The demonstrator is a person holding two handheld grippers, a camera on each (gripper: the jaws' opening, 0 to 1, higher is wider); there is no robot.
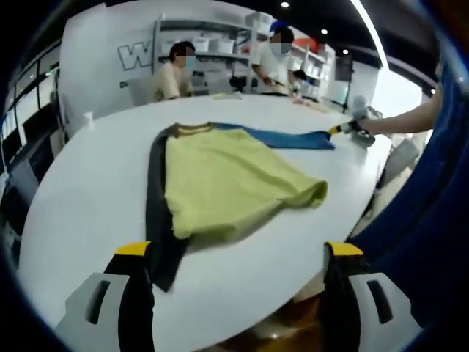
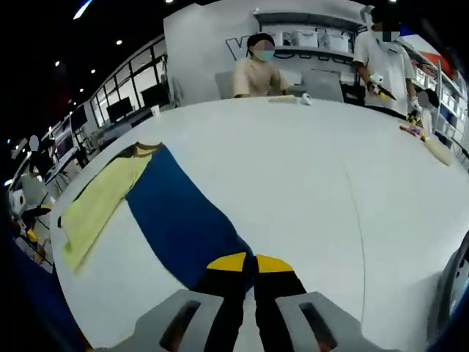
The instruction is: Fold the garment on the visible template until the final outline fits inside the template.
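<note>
Right gripper [image 2: 244, 265] jaws pressed together, pinching blue sleeve [image 2: 176, 220] end. Left gripper [image 1: 238, 253] spread, empty, near dark sleeve [image 1: 157, 227]. Garment [image 1: 220, 180] flat on white table [image 1: 88, 198] — soft, light, limp, drapes and slides; grip at hems or corners.

In the right gripper view, the right gripper [image 2: 244, 262] has its jaws closed together on the end of the blue sleeve [image 2: 179, 220], so the cloth between the tips is hidden. In the left gripper view, the left gripper [image 1: 239, 249] is cut by the bottom edge, and its left jaw covers the low end of the dark sleeve [image 1: 157, 220]. The folded yellow shirt [image 1: 227, 183] hides whatever lies under it on the white table [image 1: 80, 198]. The items on the far shelves [image 1: 212, 40] are too small to tell.
</note>
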